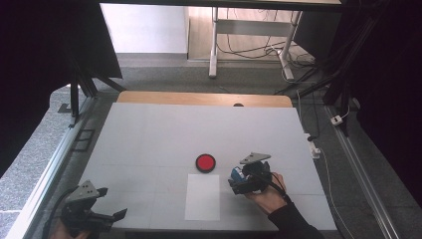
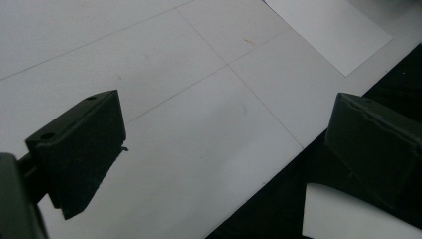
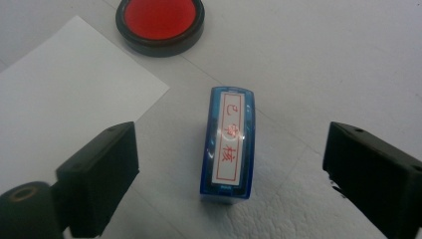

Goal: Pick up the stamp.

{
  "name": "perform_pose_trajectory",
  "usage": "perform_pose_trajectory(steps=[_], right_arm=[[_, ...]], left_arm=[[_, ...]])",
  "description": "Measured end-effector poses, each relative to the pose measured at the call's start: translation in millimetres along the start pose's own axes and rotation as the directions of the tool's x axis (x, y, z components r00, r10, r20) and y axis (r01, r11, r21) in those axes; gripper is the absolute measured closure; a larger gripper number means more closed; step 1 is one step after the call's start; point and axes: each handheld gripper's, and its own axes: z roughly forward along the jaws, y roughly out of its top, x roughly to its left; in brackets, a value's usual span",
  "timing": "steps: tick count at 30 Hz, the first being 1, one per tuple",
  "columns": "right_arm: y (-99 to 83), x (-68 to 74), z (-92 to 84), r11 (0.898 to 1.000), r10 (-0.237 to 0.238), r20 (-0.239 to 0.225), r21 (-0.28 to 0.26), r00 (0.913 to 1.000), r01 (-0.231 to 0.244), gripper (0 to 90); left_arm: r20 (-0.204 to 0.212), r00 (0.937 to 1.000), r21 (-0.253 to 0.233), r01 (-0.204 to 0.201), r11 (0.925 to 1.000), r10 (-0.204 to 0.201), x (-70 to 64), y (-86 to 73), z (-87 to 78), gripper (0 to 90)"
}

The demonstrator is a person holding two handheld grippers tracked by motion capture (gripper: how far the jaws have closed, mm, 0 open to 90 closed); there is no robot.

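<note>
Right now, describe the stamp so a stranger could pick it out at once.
On the white table, find the sheet of paper near the front edge. Just right of it, between the right gripper fingers, sits the stamp: a small blue block with a white label in red characters, unlike the round red ink pad.

A round red ink pad in a black rim [image 1: 205, 163] lies near the middle of the white, faintly gridded surface [image 1: 149, 134]. Just in front of it lies a white rectangular sheet of paper [image 1: 202, 197]. Beyond the surface, cables trail over grey carpet [image 1: 164, 77].
</note>
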Motion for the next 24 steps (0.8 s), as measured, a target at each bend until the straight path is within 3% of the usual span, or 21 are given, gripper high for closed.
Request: perform_pose_trajectory(steps=[5, 6, 12, 19, 24], right_arm=[[1.7, 0.2, 2.0, 1.0, -0.007, 0.007, 0.006, 0.9999, 0.007, 20.8], [3.0, 0.3, 1.3, 1.0, -0.012, 0.007, 0.003, 0.9999, 0.012, 28.9], [5.1, 0.3, -0.2, 1.0, -0.023, -0.026, 0.013, 0.9994, 0.023, 51.7], [7.2, -0.3, 0.5, 1.0, -0.01, -0.048, 0.024, 0.9988, 0.011, 69.9], [8.5, -2.0, 0.5, 0.999, 0.0, -0.048, 0.037, 0.9988, 0.001, 71.3]], left_arm=[[0.003, 1.0, -0.002, 0.002, 1.0, -0.002, 0.4, -0.2, -0.2, 2.6], [0.004, 1.0, -0.001, 0.003, 1.0, -0.003, 0.6, -0.1, -0.2, 2.6], [0.008, 1.0, -0.003, 0.005, 1.0, -0.005, 0.7, -0.3, -0.5, 2.6], [0.008, 1.0, -0.002, 0.005, 1.0, -0.005, 0.7, -0.2, -0.4, 2.7], [0.008, 0.9999, -0.003, 0.006, 1.0, -0.006, 0.8, -0.3, -0.5, 2.6]])
